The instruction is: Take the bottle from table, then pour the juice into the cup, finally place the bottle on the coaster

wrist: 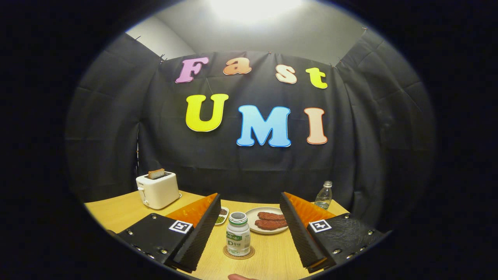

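A small white juice bottle (238, 239) with a green label stands upright on a round cork coaster (238, 253) on the wooden table (116, 212). It sits between the two fingers of my gripper (249, 196), nearer their base than their tips. The gripper is open wide, with a clear gap to the bottle on each side and neither finger touching it. A small pinkish edge (241, 277) shows just in front of the coaster; I cannot tell what it is.
Just beyond the bottle lies a white plate (253, 217) with two brown patties. A small dish (221, 217) of dark and green bits sits left of it. A white toaster (157, 189) holding toast stands back left, a clear water bottle (324, 195) back right.
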A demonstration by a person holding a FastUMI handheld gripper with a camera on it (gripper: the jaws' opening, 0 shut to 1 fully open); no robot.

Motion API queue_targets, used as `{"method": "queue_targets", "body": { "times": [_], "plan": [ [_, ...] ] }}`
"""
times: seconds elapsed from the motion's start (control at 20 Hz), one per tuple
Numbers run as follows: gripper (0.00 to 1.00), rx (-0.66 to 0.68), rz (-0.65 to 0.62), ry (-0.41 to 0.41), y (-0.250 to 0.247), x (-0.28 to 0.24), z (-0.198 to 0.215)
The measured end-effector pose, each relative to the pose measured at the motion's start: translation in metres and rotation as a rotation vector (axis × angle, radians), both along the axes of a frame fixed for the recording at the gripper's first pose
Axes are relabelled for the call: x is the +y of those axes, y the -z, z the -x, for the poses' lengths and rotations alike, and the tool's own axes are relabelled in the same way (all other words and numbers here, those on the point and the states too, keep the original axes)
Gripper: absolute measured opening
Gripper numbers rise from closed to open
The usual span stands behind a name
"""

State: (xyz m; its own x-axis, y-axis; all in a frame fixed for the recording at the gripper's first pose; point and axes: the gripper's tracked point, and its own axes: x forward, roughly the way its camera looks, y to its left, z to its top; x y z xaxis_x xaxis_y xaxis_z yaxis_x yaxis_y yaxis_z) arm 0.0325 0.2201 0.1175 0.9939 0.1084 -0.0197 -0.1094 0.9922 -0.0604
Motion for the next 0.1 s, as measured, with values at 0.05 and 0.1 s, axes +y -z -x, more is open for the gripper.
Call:
{"method": "queue_targets", "body": {
  "times": [0.05, 0.1],
  "plan": [
    [0.93, -0.002, 0.005, -0.004, 0.0005, 0.0017, 0.0014],
    [0.93, -0.001, 0.011, -0.004, -0.0013, 0.0011, 0.0024]
  ]
}}
